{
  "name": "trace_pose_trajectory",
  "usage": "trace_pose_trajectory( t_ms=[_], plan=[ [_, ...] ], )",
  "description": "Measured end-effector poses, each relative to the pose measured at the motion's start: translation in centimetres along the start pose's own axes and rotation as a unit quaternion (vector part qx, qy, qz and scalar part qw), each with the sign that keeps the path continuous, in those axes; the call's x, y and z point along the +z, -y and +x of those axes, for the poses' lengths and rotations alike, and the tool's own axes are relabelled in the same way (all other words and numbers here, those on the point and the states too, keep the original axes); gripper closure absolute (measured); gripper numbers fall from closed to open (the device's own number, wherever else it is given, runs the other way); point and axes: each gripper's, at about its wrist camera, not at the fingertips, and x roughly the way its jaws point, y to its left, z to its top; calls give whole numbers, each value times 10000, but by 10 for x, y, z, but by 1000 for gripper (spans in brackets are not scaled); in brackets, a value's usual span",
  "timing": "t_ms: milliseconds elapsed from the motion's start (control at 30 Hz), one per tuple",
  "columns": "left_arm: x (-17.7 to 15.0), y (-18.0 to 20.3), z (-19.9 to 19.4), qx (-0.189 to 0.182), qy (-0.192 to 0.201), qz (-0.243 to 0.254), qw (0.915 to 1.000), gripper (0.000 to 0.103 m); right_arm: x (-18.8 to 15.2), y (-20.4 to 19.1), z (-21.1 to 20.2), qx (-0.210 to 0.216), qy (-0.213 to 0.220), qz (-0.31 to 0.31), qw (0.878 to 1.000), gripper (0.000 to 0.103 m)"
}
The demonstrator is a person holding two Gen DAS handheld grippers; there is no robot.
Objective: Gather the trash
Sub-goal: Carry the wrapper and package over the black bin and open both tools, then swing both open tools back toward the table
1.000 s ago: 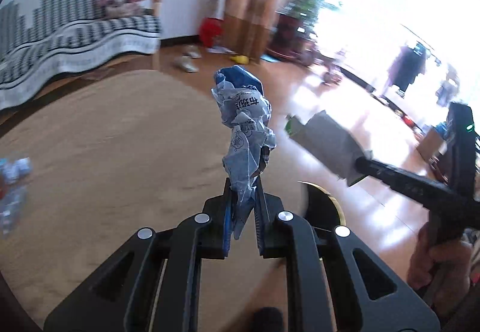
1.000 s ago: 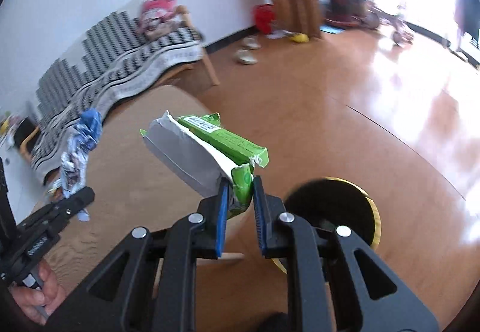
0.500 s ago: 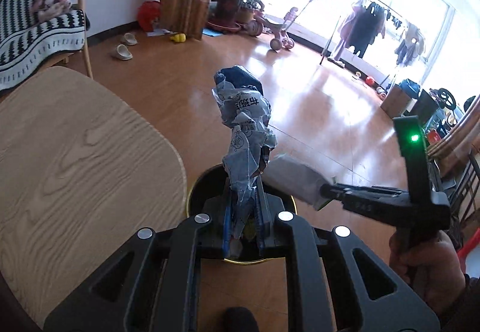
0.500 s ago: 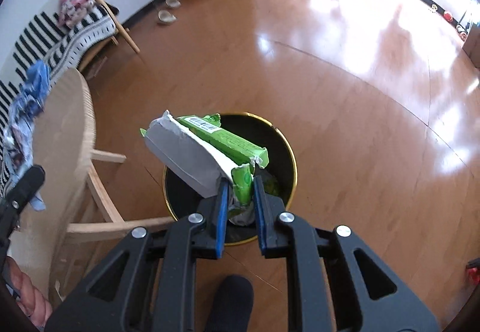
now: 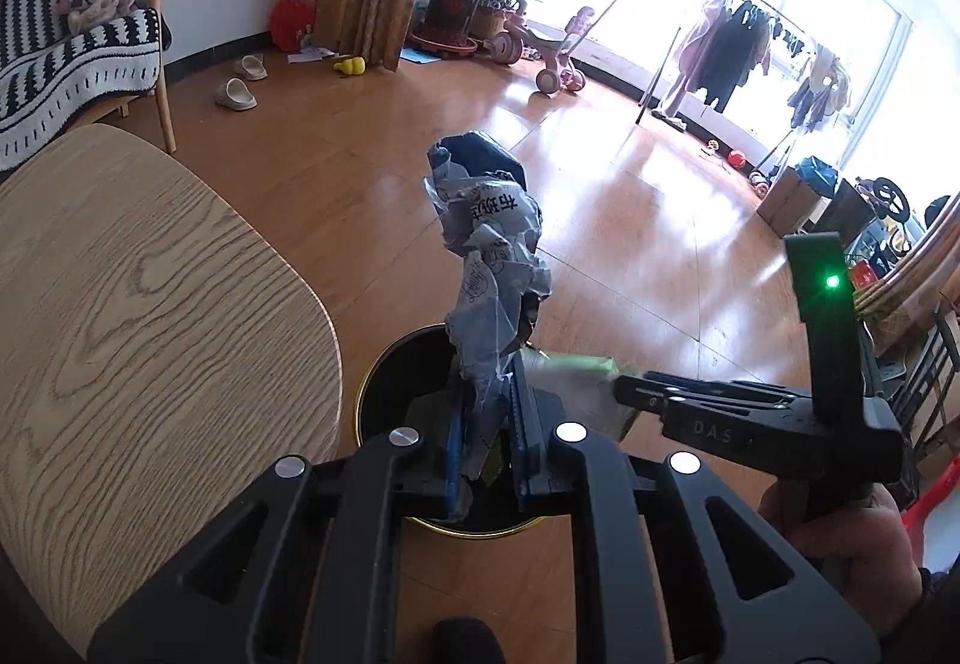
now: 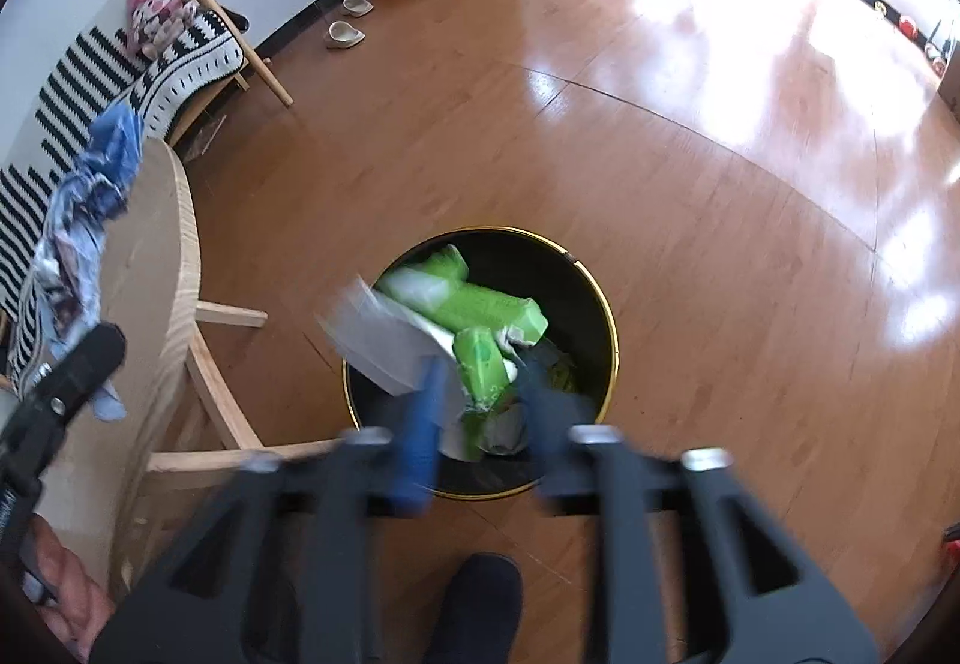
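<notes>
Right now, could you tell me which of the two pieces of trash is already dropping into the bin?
The green wrapper: the right tongs have opened around it over the black bin. The crumpled blue-grey wrapper is clamped in the left tongs.

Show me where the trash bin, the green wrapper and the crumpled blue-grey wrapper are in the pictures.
trash bin point(image 6: 606, 316): right wrist view, on its gold rim.
green wrapper point(image 6: 480, 310): right wrist view, on its green side.
crumpled blue-grey wrapper point(image 5: 492, 256): left wrist view, on its printed middle.

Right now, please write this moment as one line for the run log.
left gripper: shut on crumpled wrapper | right gripper: open, green packet dropping | trash bin: below both
</notes>
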Motion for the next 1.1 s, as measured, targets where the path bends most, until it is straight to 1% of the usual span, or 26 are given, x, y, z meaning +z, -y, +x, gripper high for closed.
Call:
trace_pose_trajectory(
  t_ms=[33, 100, 200, 367, 500, 533, 567, 600, 633, 667, 700, 767, 867, 1000, 1033, 1100],
  plan=[
    [0, 1, 1, -5, -6, -3, 10000, 91, 1, 1, -5, -8, 143, 37, 9999, 10],
    [-2, 0, 1, -20, -16, -2, 10000, 91, 2, 1, -11, -71, 277, 39, 9996, 10],
    [-2, 1, 4, -57, -44, 9, 10000, 91, 3, 5, -16, 29, 307, 168, 9994, 10],
    [2, 6, 17, -123, -142, 23, 9998, 91, 5, 15, -19, -62, 397, 327, 9987, 10],
    [7, 6, 30, -273, -209, -1, 9994, 90, 6, 27, -25, -143, 518, 504, 9973, 10],
    [8, 7, 33, -285, -212, 5, 9994, 84, 6, 29, -27, -150, 548, 551, 9969, 10],
    [10, 8, 36, -278, -247, 21, 9993, 62, 6, 31, -28, -166, 582, 604, 9963, 10],
    [10, 7, 37, -278, -240, 16, 9993, 45, 7, 33, -30, -175, 630, 667, 9956, 10],
    [11, 5, 35, -248, -137, -16, 9996, 22, 7, 35, -31, -158, 656, 701, 9953, 10],
    [12, 3, 32, -204, -5, -47, 9998, 21, 8, 35, -32, -134, 668, 722, 9951, 10],
    [12, 2, 30, -203, 36, -50, 9998, 21, 8, 35, -33, -133, 673, 716, 9951, 10],
    [13, 0, 27, -249, -8, -80, 9997, 21, 10, 32, -33, -130, 682, 675, 9953, 10],
    [12, -5, 21, -201, -6, -114, 9997, 21, 12, 22, -35, -101, 697, 574, 9959, 10],
    [10, -22, 0, -43, 37, -229, 9997, 20, 16, -10, -42, -79, 781, 340, 9963, 10],
    [11, -27, -7, -5, 63, -257, 9996, 17, 16, -20, -43, -54, 796, 272, 9964, 9],
    [14, -44, -30, 204, 217, -348, 9990, 13, 17, -45, -47, 37, 830, 93, 9965, 8]
  ],
)
